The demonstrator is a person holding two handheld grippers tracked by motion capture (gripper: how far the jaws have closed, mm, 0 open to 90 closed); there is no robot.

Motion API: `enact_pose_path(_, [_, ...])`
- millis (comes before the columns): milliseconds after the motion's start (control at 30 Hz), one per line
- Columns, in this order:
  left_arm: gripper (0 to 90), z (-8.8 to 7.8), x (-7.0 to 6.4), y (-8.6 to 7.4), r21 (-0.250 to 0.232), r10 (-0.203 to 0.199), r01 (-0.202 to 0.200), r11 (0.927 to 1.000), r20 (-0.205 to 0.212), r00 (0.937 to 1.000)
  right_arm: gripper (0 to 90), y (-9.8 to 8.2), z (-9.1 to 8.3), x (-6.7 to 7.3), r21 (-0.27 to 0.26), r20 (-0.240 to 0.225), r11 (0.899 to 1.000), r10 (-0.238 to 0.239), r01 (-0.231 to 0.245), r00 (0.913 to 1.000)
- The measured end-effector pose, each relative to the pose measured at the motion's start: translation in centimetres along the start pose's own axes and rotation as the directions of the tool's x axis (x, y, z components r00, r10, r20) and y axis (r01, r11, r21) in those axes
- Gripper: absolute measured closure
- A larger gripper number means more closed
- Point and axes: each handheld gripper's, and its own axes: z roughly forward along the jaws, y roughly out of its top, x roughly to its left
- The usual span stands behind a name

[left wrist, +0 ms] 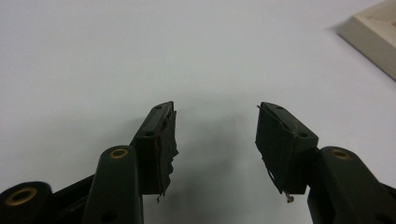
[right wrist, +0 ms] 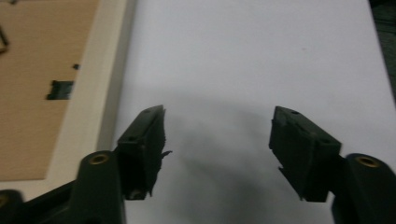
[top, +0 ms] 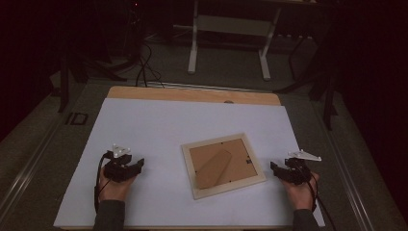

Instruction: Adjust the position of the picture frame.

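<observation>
A white sheet (top: 159, 130) covers the wooden tabletop (top: 192, 94) in a dim room, and a light wooden picture frame (top: 223, 165) lies face down on it, its brown backing board (top: 221, 162) and folded easel stand uppermost. The frame sits between the two tools, its long axis running slightly askew to the table's front edge; the right gripper (top: 275, 168) rests just beside the frame's right edge, nearer than the left gripper (top: 139, 162), which lies well apart from the frame's left edge. Both grippers have their jaws spread and hold nothing, and the frame's backing encloses no visible contents.
</observation>
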Motion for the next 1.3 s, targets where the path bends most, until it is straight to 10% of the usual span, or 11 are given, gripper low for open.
enact_pose_path(733, [59.1,-1.7,-1.2,0.0,-0.045,0.048,-0.043,0.9981,0.121,0.9915,81.4,-0.5,-0.3,0.7,0.002,-0.142,1.0,-0.006,0.007,0.9899])
enact_pose_path(1300, [53.2,-1.5,-4.4,0.2,-0.049,0.238,-0.233,0.9712,0.26,0.9358,89.7,-1.1,0.5,1.7,0.053,-0.182,0.998,-0.013,0.023,0.9831])
